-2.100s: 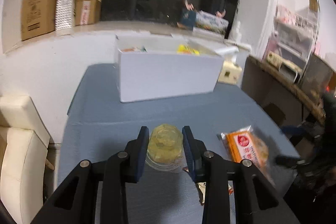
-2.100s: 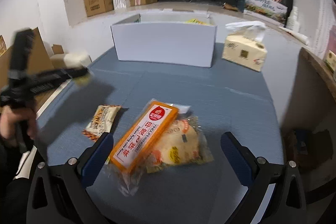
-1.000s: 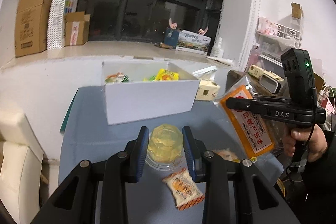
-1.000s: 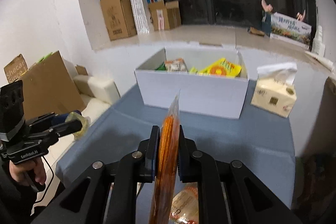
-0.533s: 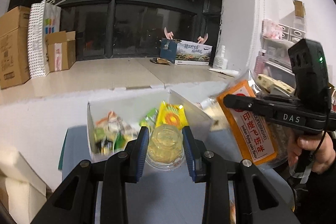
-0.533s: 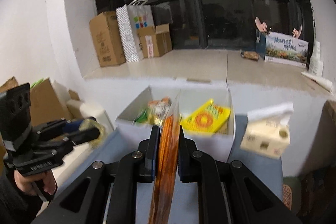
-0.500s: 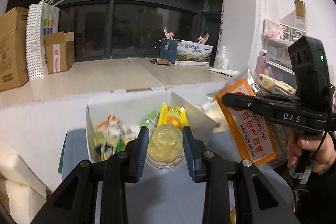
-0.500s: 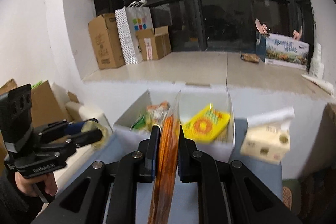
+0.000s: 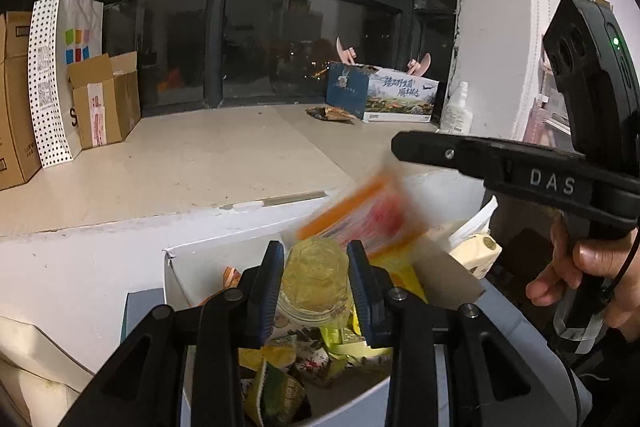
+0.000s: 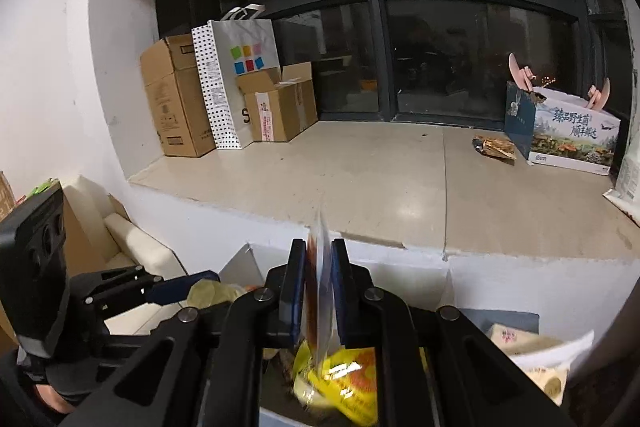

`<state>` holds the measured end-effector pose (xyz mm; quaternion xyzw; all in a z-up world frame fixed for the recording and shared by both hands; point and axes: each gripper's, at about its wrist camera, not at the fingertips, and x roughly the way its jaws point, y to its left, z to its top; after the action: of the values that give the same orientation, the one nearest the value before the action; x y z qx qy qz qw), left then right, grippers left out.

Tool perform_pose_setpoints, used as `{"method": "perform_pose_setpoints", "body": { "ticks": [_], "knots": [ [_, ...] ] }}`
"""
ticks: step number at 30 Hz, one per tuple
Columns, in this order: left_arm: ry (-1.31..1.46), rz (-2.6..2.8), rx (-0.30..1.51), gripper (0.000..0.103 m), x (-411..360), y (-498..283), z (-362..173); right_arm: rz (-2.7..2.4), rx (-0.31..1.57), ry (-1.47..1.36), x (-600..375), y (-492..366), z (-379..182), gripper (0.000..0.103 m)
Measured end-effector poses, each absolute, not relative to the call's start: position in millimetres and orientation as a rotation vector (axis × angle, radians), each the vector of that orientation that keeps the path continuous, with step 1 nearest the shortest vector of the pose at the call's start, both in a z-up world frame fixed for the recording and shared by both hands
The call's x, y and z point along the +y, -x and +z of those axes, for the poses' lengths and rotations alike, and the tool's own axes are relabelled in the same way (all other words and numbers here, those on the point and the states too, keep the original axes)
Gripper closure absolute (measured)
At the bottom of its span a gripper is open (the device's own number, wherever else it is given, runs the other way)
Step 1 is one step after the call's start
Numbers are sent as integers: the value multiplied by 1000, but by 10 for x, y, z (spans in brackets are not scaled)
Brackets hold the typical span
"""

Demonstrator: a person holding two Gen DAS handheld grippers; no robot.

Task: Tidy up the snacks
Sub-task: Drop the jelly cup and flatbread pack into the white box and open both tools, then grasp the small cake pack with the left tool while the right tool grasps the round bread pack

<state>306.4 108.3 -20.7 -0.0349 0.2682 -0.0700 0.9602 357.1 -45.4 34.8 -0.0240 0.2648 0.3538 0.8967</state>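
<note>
My left gripper (image 9: 316,279) is shut on a clear yellow jelly cup (image 9: 314,277) and holds it above the open white box (image 9: 192,267), which holds several snack packets (image 9: 280,379). My right gripper (image 10: 319,287) holds the orange flatbread packet (image 10: 320,291) edge-on between its jaws over the same box; the jaws look slightly parted. In the left wrist view that packet (image 9: 364,219) is a motion-blurred shape below the right gripper's body (image 9: 520,171), over the box. A yellow packet (image 10: 344,379) lies in the box under my right gripper. The left gripper (image 10: 176,291) also shows in the right wrist view.
A wide beige sill (image 9: 180,163) runs behind the box, with cardboard boxes (image 10: 176,99), a dotted paper bag (image 10: 236,75) and a printed carton (image 10: 572,131) on it. A tissue box (image 9: 476,251) stands right of the white box. A cream seat (image 10: 132,247) is at left.
Both grippers moved forward and now hang over the white box. The orange packet has tilted down toward the box and is blurred by motion.
</note>
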Motion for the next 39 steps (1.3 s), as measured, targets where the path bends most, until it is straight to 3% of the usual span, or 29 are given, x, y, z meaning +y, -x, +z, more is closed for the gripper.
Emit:
{"method": "perform_pose_setpoints", "body": {
  "ticks": [3, 6, 7, 8, 9, 10, 12, 15, 27, 39],
  "knots": [
    [62, -120, 557, 66, 1122, -3120, -260, 727, 580, 55, -406, -3646, 303, 89],
    [83, -109, 604, 61, 1177, -3196, -349, 708, 590, 70, -407, -3642, 248, 54],
    [85, -94, 616, 41, 1189, -3211, -373, 698, 591, 70, -423, -3634, 233, 50],
    [83, -76, 630, 7, 1191, -3219, -398, 696, 594, 64, -440, -3631, 220, 47],
    [82, -67, 636, 0, 1192, -3214, -419, 699, 602, 59, -448, -3633, 210, 35],
    [80, -68, 628, 0, 1186, -3198, -419, 697, 611, 55, -464, -3632, 199, 17],
    [72, -71, 634, 0, 1162, -3169, -425, 708, 630, 56, -479, -3617, 187, 6],
    [61, -64, 632, 0, 1131, -3108, -390, 697, 628, 67, -530, -3536, 206, 0],
    [5, -72, 578, 0, 829, -2126, -137, 794, 563, -27, -1271, -2531, 350, 0],
    [101, -149, 584, 0, 490, -759, -475, 778, 720, 99, -2006, -1122, -542, 0]
  ]
}}
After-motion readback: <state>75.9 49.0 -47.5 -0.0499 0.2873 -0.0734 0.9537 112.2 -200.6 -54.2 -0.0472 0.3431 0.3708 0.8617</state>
